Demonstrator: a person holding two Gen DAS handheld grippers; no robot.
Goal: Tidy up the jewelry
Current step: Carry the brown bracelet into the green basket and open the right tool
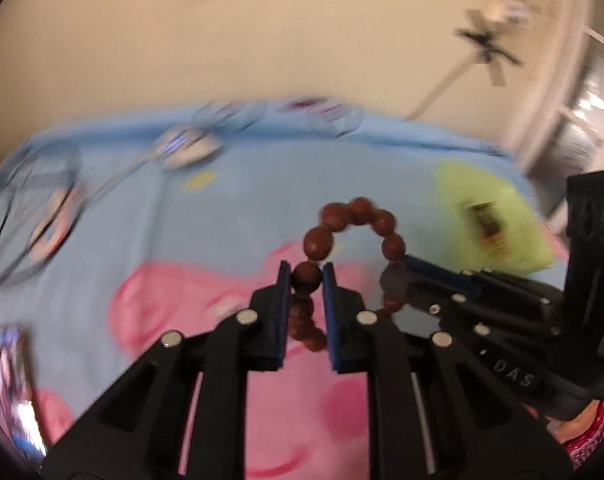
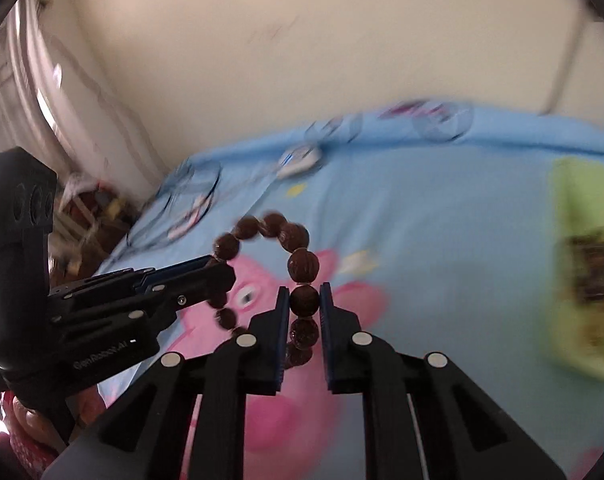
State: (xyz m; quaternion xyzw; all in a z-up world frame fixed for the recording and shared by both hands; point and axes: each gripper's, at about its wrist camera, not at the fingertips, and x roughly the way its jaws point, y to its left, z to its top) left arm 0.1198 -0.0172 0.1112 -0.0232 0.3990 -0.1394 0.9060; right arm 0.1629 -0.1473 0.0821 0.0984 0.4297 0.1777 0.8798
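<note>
Left wrist view. The left tongs point(image 1: 306, 280) pinched one brown bead of the bead bracelet point(image 1: 358, 210), which arched above the blue cartoon-print sheet point(image 1: 141, 220). The right tongs point(image 1: 408, 266) entered from the right and gripped the loop's far side. A green pouch point(image 1: 490, 220) lay just beyond; blurred clear round containers point(image 1: 334, 120), possibly jewelry cases, stood along the sheet's far edge.

Right wrist view. The right tongs point(image 2: 305, 300) were pressed onto a bead of the bead bracelet point(image 2: 273, 224); the left tongs point(image 2: 221, 270) held its opposite side. The loop hung lifted between both, apart from the sheet point(image 2: 442, 208). Judged progress: bracelet picked up but not yet stowed, so placement remained.
</note>
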